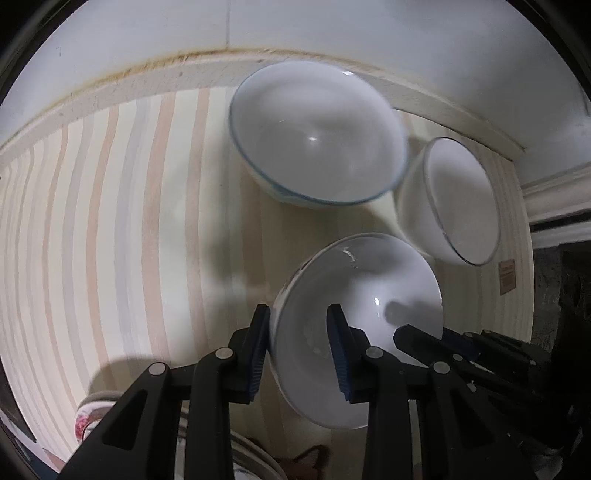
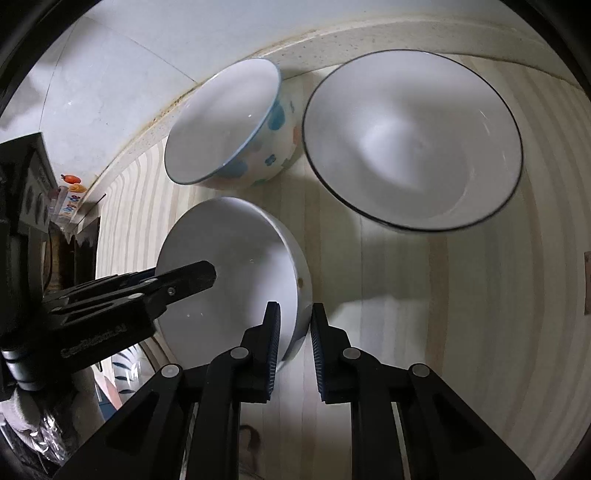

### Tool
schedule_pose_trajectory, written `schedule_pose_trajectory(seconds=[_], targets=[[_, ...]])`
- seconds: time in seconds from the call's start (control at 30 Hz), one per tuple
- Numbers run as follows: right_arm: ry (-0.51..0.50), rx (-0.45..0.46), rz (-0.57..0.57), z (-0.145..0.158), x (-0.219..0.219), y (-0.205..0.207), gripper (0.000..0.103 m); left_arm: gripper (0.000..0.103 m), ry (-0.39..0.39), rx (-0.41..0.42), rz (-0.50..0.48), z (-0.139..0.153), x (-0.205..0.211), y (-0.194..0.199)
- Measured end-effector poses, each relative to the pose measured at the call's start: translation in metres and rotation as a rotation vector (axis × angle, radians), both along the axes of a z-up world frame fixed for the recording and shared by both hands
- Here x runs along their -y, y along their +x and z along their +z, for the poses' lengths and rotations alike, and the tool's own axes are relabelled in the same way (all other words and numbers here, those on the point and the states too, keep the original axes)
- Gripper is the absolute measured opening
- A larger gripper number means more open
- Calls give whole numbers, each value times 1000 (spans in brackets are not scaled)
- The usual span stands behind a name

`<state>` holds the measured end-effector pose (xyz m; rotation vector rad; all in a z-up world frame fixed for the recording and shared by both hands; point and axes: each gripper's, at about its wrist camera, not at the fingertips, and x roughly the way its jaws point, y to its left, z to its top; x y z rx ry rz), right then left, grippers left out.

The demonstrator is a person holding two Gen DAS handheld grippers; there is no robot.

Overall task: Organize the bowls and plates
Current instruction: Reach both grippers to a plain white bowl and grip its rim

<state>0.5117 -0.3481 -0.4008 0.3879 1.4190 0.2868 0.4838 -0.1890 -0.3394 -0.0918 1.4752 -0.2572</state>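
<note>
Here, a plain white bowl (image 1: 354, 280) (image 2: 229, 273) sits tilted over the striped table (image 1: 110, 221) (image 2: 461, 314), at its near side, with both claws straddling its rim from opposite sides. The left claw (image 1: 299, 347) has one blue-padded finger outside the wall and one inside; the pads are spread and I cannot tell whether they actually pinch the rim. The right claw (image 2: 295, 332) does the same on the other side, its jaws narrower, one pad inside, one outside (contact likewise unclear). Each claw shows in the other's camera as a black arm reaching over the bowl.

Beyond it, a white bowl with a blue rim and coloured blotches (image 1: 314, 133) (image 2: 229, 122) stands near the table's back edge. Just beside that, a wider white bowl with a thin dark rim (image 1: 458, 199) (image 2: 410, 136); the two look close to touching. The wall (image 1: 295, 26) (image 2: 166, 33) behind is pale tile.
</note>
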Motion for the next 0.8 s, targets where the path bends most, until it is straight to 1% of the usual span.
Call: schedule_pose_trajectory(seconds=[0.13, 0.23, 0.37, 0.47, 0.63, 0.8], targets=[[8, 9, 1, 15, 10, -13, 18, 29, -15, 6, -14, 13, 10, -14], [13, 16, 9, 30, 19, -26, 18, 29, -29, 8, -25, 21, 17, -32], [7, 27, 27, 51, 32, -52, 18, 29, -44, -2, -38, 25, 28, -56], [-1, 26, 34, 60, 41, -71, 18, 29, -43, -15, -45, 25, 34, -74], [4, 9, 35, 62, 58, -102, 18, 29, -31, -41, -63, 16, 43, -97], [12, -30, 30, 47, 63, -121, 18, 29, -16, -70, -76, 4, 45, -112]])
